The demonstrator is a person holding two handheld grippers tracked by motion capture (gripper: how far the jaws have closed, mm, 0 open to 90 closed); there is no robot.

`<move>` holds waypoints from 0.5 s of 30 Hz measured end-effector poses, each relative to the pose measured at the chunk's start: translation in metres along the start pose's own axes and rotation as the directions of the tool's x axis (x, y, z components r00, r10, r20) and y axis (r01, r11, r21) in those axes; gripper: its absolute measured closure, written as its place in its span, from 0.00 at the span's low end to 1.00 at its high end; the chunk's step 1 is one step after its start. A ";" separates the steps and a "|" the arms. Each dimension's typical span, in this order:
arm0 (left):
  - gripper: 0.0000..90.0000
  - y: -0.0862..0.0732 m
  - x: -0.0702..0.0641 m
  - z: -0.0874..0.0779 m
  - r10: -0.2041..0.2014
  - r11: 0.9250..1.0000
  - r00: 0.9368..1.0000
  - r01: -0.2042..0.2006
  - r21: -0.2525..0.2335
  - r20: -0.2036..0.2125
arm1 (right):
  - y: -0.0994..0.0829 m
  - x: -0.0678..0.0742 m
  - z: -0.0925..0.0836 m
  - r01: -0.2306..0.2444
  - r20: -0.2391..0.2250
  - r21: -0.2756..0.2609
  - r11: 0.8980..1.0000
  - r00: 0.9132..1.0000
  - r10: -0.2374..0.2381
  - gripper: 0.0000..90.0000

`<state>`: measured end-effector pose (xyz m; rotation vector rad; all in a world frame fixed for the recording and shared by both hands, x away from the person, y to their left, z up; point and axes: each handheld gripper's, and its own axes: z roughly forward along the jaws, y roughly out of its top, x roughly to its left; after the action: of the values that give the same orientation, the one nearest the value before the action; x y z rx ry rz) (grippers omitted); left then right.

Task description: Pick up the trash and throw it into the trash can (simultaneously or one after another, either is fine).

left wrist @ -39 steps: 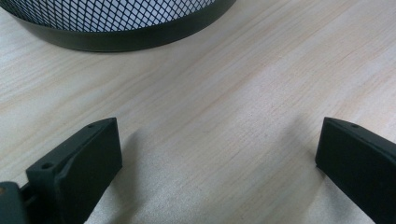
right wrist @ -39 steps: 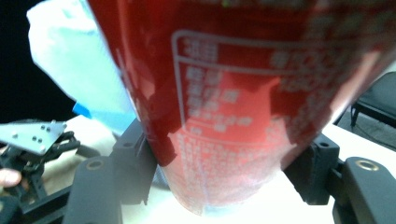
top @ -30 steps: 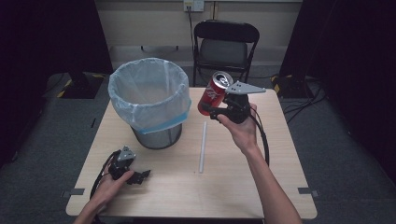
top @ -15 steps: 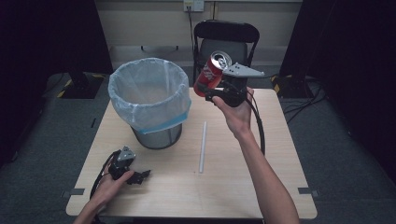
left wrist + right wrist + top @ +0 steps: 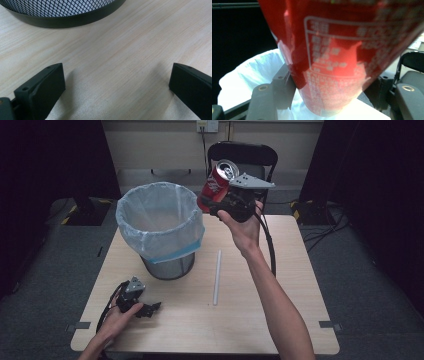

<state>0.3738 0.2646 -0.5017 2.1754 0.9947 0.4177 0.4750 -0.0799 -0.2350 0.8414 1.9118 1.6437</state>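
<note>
From the high view, I am lifting the red aluminium drink can, clamped in my right gripper, higher and nearer the lined black mesh wastebasket than a second ago, so dropping looks next. Along the left gripper view, my left gripper is resting spread and empty on the pale wooden table; along the right gripper view, the can is sitting between the jaws above the liner.

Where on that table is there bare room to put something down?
The widest bare patch of the table lies right of the white straw, out to the right edge. A narrower strip runs between the straw and the bin. The front left corner is crowded by the left gripper, resting open.
</note>
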 end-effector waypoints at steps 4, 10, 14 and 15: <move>0.00 0.000 0.000 0.000 0.001 1.000 1.000 -0.001 0.000 -0.001 | 0.006 0.006 0.008 0.013 -0.023 -0.008 1.000 1.000 -0.013 0.39; 0.00 0.000 0.000 0.000 0.001 1.000 1.000 -0.001 0.000 0.000 | 0.014 0.015 0.019 0.018 -0.066 -0.012 1.000 0.998 -0.019 0.39; 0.00 0.000 0.000 0.000 -0.002 1.000 1.000 0.002 -0.001 0.001 | 0.017 0.025 0.029 0.017 -0.109 -0.010 1.000 0.994 -0.018 0.38; 0.00 0.000 0.000 0.000 -0.002 1.000 1.000 0.002 -0.006 -0.004 | 0.018 0.027 0.031 0.017 -0.118 -0.007 1.000 0.993 -0.018 0.38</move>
<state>0.3736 0.2646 -0.5018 2.1687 0.9968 0.4235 0.4809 -0.0375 -0.2217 0.7383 1.9862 1.7223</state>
